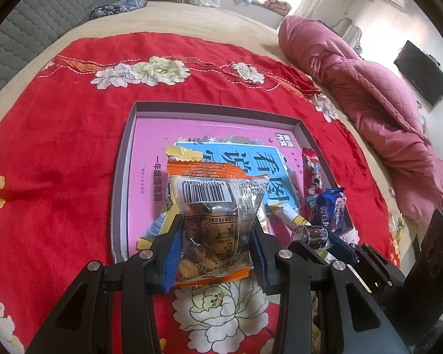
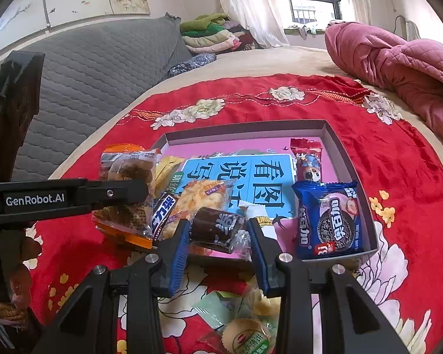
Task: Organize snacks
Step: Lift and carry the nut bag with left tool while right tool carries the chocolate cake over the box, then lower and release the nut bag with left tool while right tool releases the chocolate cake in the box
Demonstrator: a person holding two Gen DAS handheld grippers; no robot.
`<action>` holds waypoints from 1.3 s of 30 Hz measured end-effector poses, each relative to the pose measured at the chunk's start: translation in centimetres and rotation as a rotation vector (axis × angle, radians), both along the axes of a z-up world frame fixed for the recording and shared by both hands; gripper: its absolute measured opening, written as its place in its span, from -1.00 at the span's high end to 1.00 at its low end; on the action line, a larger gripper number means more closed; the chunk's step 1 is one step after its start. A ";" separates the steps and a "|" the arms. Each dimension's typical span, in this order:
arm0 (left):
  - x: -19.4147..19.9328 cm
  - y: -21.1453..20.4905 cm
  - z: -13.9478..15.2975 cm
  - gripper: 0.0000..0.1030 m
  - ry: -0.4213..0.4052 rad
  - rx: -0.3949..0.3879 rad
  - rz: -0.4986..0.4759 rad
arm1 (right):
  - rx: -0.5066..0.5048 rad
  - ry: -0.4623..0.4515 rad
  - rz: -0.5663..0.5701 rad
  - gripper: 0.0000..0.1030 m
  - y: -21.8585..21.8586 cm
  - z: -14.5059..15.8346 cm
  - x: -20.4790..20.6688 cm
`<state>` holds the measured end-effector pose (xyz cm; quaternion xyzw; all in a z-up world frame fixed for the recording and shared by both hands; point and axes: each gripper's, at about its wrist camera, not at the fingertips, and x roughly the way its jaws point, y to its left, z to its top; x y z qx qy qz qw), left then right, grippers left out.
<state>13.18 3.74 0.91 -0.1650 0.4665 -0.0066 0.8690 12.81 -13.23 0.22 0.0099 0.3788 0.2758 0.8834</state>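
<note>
A shallow grey box (image 1: 127, 147) with a pink and blue book inside lies on the red flowered blanket; it also shows in the right wrist view (image 2: 342, 147). My left gripper (image 1: 215, 230) is shut on an orange-edged clear snack pack (image 1: 212, 206), held over the box's near edge; the pack also shows in the right wrist view (image 2: 127, 191). My right gripper (image 2: 218, 230) is shut on a dark brown wrapped cake (image 2: 218, 228), over the box's near edge. A blue cookie pack (image 2: 330, 221), a red pack (image 2: 307, 159) and other snacks lie in the box.
Loose snacks (image 2: 242, 324) lie on the blanket (image 2: 398, 177) in front of the box, under my right gripper. A pink quilt (image 1: 369, 103) is heaped at the right. A grey quilted headboard (image 2: 97, 67) stands at the left, folded clothes behind.
</note>
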 end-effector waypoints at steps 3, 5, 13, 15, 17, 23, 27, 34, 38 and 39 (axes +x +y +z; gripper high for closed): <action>0.2 0.0 -0.2 0.17 0.005 0.002 -0.001 | -0.001 0.001 0.002 0.24 0.0 -0.1 0.2; 0.3 0.0 -0.3 0.17 0.007 0.003 0.002 | -0.003 0.003 0.001 0.24 0.0 -0.2 0.3; 0.7 0.1 -0.8 0.17 0.014 0.013 0.002 | -0.018 -0.001 0.012 0.24 0.3 -0.5 0.3; 0.8 0.2 -1.0 0.17 0.018 0.015 0.003 | -0.026 -0.003 0.017 0.24 0.6 -0.6 0.4; 1.0 0.3 -1.1 0.17 0.019 0.013 0.006 | -0.028 -0.002 0.023 0.24 0.8 -0.7 0.3; 1.3 0.1 -1.6 0.17 0.035 0.020 0.007 | -0.027 -0.005 0.025 0.24 0.8 -0.7 0.4; 1.5 0.0 -1.7 0.17 0.036 0.026 0.005 | -0.019 -0.007 0.017 0.24 0.6 -0.6 0.6; 1.7 0.0 -1.8 0.17 0.036 0.026 0.010 | -0.017 0.006 0.017 0.24 0.5 -0.9 0.8; 1.7 0.0 -1.8 0.17 0.037 0.022 0.012 | -0.016 0.011 0.016 0.24 0.5 -1.0 1.0; 1.7 0.0 -1.8 0.17 0.036 0.022 0.012 | -0.016 0.014 0.015 0.24 0.5 -1.1 1.1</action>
